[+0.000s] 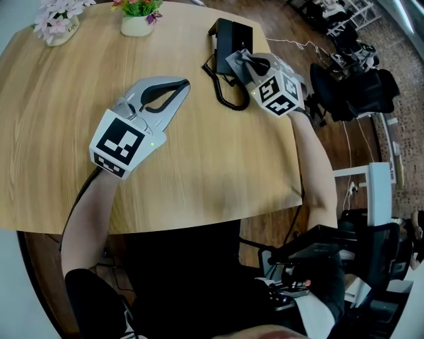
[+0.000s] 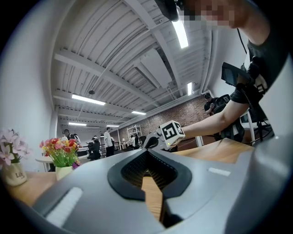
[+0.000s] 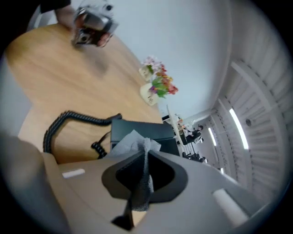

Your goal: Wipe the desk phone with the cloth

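Note:
A black desk phone (image 1: 230, 33) stands at the far right of the round wooden table (image 1: 199, 172), with its coiled cord (image 1: 222, 85) trailing toward me. My right gripper (image 1: 242, 58) hovers at the phone's near end, shut on a grey cloth (image 1: 232, 63). In the right gripper view the cloth (image 3: 133, 140) is pinched between the jaws of the right gripper (image 3: 145, 154), and the phone (image 3: 142, 129) and cord (image 3: 68, 119) lie just beyond. My left gripper (image 1: 184, 85) rests mid-table to the phone's left, shut with nothing in it. Its closed tips (image 2: 147, 154) point toward the right gripper (image 2: 160, 137).
Two flower pots stand at the table's far edge, one with white blooms (image 1: 58, 23) and one with coloured blooms (image 1: 138, 18). Off the table's right edge are black office chairs (image 1: 351, 86) and cables on the wooden floor. People stand far off in the room (image 2: 107, 141).

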Motion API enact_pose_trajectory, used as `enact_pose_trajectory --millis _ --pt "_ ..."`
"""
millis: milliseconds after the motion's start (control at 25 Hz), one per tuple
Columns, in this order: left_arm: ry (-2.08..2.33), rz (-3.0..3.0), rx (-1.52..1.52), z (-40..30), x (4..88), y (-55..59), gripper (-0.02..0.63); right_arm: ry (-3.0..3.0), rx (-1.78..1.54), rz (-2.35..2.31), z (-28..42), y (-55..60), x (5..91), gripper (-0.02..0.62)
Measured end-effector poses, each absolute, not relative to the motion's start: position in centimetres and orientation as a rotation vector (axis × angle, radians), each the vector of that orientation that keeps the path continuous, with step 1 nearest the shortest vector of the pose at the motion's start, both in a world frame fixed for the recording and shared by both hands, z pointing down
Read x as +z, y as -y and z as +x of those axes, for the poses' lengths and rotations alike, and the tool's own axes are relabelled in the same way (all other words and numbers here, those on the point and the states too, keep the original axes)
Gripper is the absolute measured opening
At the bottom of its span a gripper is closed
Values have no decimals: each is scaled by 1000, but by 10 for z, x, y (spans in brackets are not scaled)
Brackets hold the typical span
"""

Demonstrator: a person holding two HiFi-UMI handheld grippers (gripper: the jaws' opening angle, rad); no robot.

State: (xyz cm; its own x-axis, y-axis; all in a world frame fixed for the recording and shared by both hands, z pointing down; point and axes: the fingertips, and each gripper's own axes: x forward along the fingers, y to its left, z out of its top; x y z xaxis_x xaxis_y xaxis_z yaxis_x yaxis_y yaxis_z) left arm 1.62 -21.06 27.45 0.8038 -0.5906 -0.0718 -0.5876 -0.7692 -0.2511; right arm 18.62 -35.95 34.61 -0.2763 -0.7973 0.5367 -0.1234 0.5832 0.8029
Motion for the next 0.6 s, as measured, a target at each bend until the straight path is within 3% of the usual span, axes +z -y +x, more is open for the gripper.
enact_pose_trajectory --millis 160,360,600 --pt "-932 -2732 -11 14 275 213 3 1845 -752 734 171 358 366 18" --pt "-926 -2739 -11 12 273 214 3 1576 -726 997 243 389 354 18" --pt "-919 -2737 -10 15 274 211 3 1838 -771 877 186 362 359 18"
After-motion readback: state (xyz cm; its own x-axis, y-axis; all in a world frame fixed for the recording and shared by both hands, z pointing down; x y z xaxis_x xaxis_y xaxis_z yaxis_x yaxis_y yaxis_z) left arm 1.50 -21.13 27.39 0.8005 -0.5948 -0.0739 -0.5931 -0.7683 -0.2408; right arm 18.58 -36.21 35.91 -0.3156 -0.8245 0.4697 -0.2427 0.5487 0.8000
